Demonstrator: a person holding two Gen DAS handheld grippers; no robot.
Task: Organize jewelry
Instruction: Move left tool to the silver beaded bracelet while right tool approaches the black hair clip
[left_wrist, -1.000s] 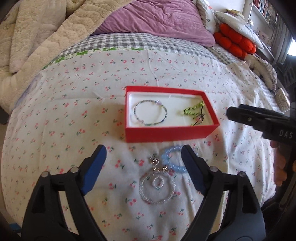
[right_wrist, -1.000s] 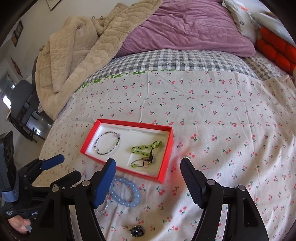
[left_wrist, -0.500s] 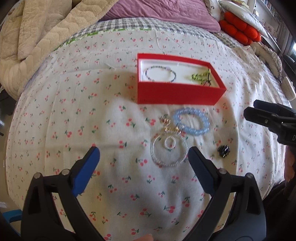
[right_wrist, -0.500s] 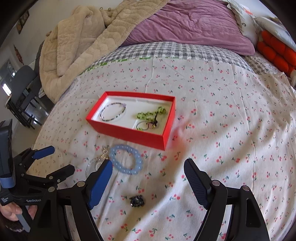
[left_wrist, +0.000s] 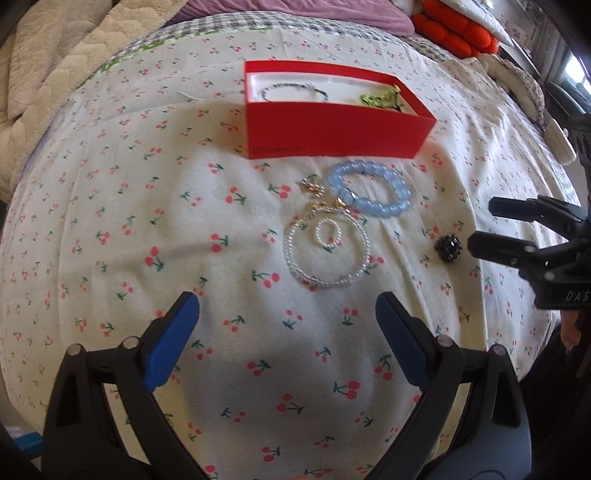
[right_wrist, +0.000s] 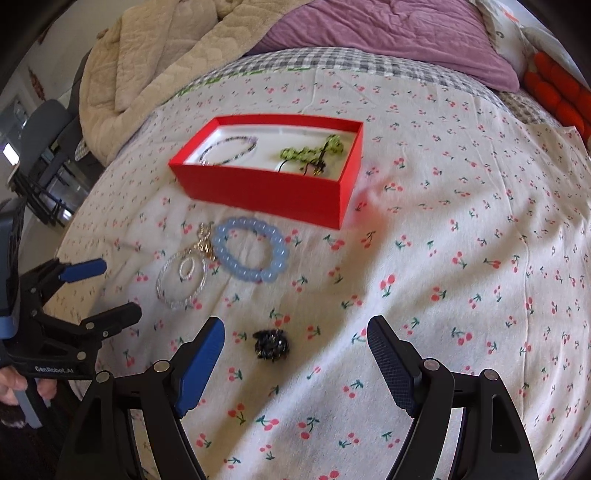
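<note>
Both grippers have dropped closer to the cherry-print bedsheet (left_wrist: 110, 206) since a second ago, and the loose jewelry now lies farther ahead of the fingers than before. At the left, the left gripper (left_wrist: 287, 325) hangs over bare sheet, its blue-padded fingers (left_wrist: 170, 339) spread wide with nothing between them. Just beyond lies a clear beaded necklace ring (left_wrist: 327, 254) with a small beaded ring inside it, gold clasps (left_wrist: 314, 189) at its far edge, touching a pale blue beaded bracelet (left_wrist: 369, 188) to the right. Farther off stands the red rectangular cardboard box (left_wrist: 332, 129), holding a thin beaded bracelet (right_wrist: 227, 150) on its left and a green beaded bracelet (right_wrist: 310, 151) on its right. Right of the necklace, a small black beaded cluster (right_wrist: 270, 344) sits apart on the sheet, between the wide-open, empty fingers of the right gripper (right_wrist: 295, 341).
</note>
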